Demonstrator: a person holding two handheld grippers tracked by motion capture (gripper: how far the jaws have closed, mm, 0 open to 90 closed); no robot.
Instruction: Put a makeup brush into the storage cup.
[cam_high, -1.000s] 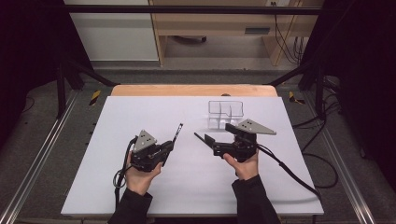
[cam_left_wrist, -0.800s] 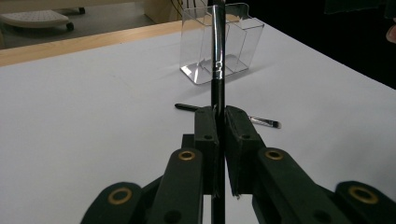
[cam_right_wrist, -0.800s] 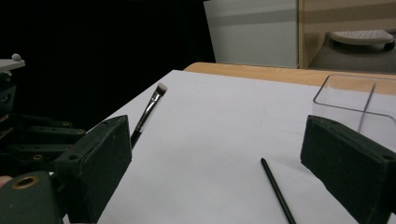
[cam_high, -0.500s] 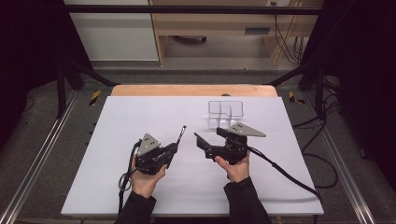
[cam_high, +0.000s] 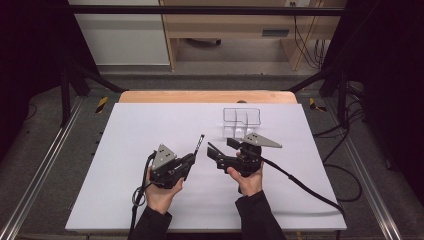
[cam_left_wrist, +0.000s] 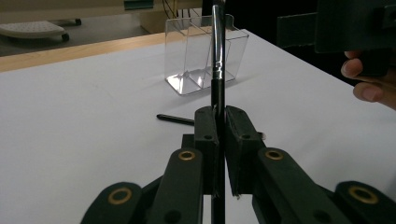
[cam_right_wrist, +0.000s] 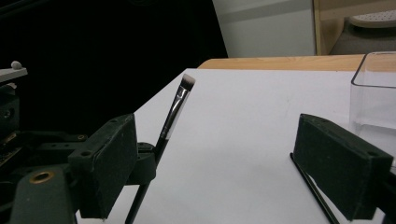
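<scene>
My left gripper (cam_high: 192, 159) (cam_left_wrist: 222, 122) is shut on the black handle of a thin makeup brush (cam_high: 200, 142) (cam_left_wrist: 217, 70). The brush rises from the jaws, silver ferrule and pale tip up (cam_right_wrist: 180, 100). My right gripper (cam_high: 218, 144) (cam_right_wrist: 215, 154) faces it from the right, open. Its jaws have just been closing a little, and its pads (cam_right_wrist: 108, 163) press on nothing. The brush stands just beyond the left jaw. A clear divided box (cam_high: 242, 118) (cam_left_wrist: 205, 56) (cam_right_wrist: 376, 88) sits on the white table behind the right gripper.
A thin black stick (cam_left_wrist: 175, 119) (cam_right_wrist: 313, 191) lies flat on the white table (cam_high: 150, 125) between the grippers and the box. Cables trail from both grippers toward the near edge. A wooden strip (cam_high: 200, 96) borders the far side.
Both hands have drifted slightly toward each other, bringing the brush tip close to the right gripper's jaws. The right jaws stand a bit narrower than before.
</scene>
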